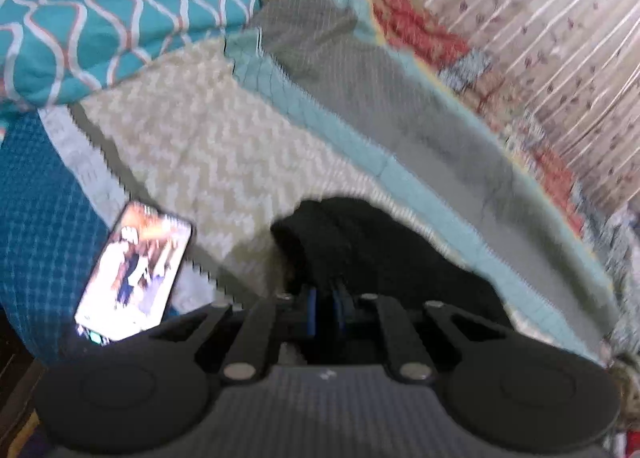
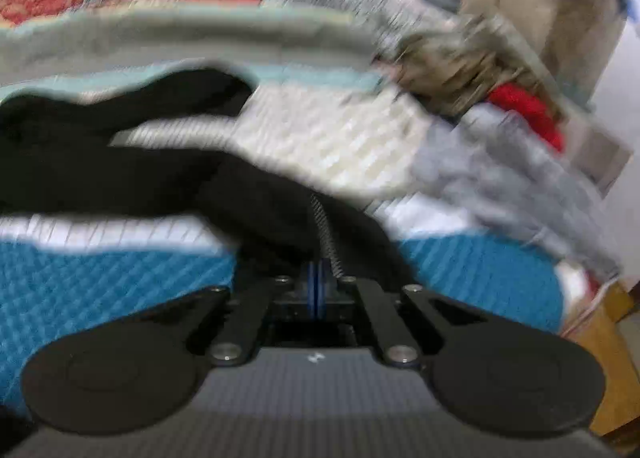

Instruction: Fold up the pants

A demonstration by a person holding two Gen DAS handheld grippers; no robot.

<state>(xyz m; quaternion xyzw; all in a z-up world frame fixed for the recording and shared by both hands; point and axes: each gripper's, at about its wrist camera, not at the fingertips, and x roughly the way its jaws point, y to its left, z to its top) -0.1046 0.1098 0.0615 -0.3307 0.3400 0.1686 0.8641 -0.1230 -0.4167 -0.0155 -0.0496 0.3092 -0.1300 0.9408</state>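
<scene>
Bed (image 1: 208,146) under black pants (image 2: 120,162) (phone (image 1: 134,274) at nine o'clock); left tongs (image 1: 326,304) and right tongs (image 2: 317,290) both clamped on pants fabric

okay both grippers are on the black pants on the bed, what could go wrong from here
The phone lies lit on the bed beside the left gripper; dragged cloth could sweep it off. Both grippers, the right gripper too, pinch only small bits of the black pants, which might slip free.
</scene>
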